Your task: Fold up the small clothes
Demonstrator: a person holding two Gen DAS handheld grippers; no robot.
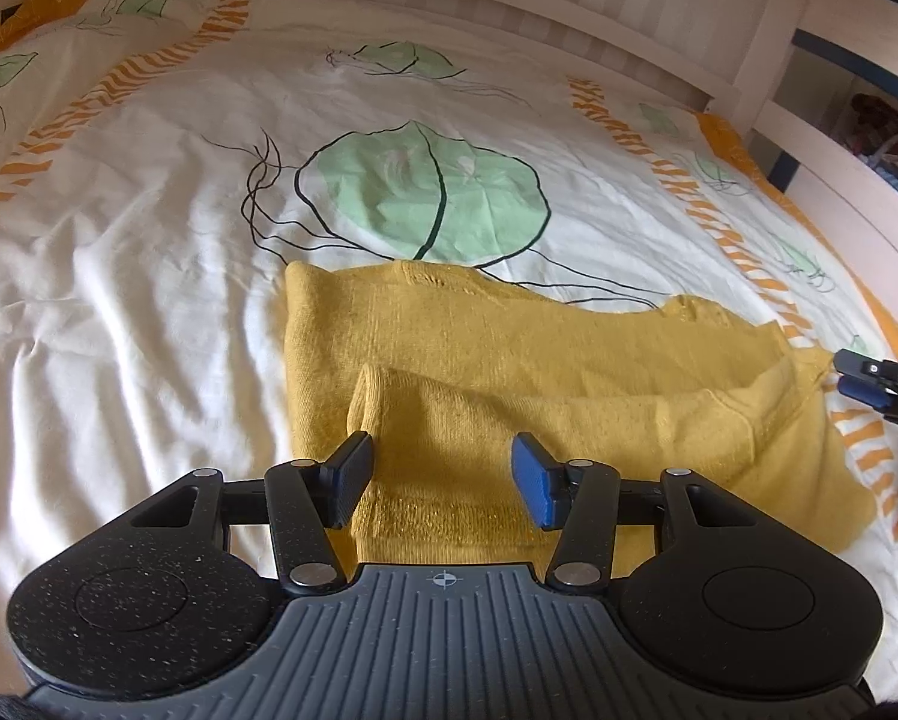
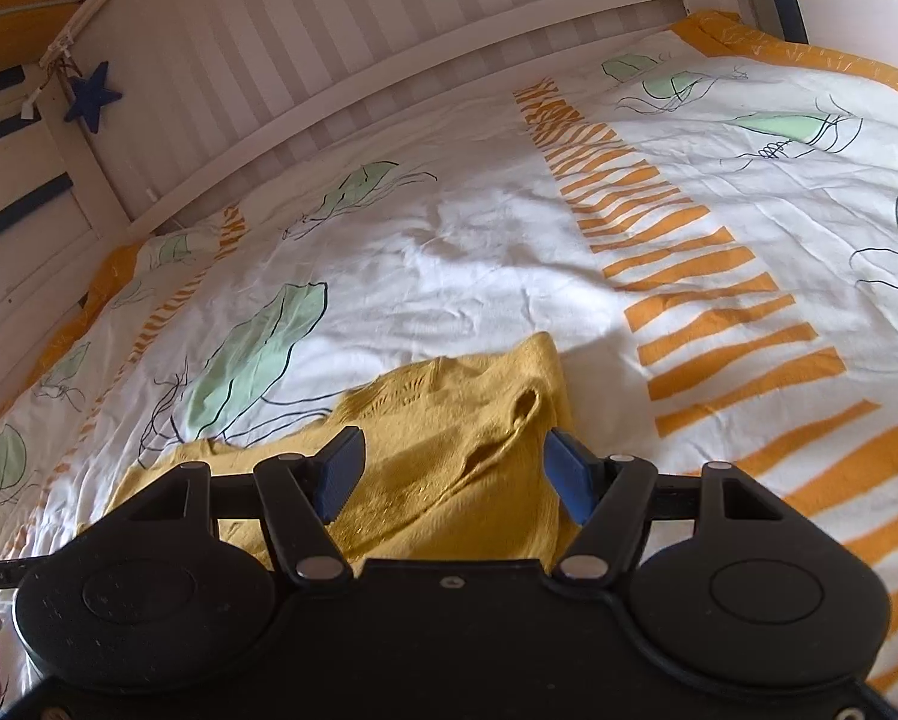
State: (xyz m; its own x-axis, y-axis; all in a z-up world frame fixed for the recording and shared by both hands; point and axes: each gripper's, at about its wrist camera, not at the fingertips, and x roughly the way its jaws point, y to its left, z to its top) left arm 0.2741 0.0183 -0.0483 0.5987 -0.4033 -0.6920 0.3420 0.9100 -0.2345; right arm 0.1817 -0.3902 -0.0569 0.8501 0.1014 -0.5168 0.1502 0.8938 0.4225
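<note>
A: On the left, we see the left gripper [image 1: 443,480] with its 2 fingers apart, the yellow sweater [image 1: 509,372] sleeve lying unpinched between them on the bedspread [image 1: 119,240].

B: Rightward, our right gripper [image 2: 458,474] gapes wide over the sweater's edge, gripping nothing.

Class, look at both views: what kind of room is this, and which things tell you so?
Most likely a bedroom: a printed duvet cover spread on a bed, a white slatted bed frame, and a yellow knitted garment laid out for folding.
</note>
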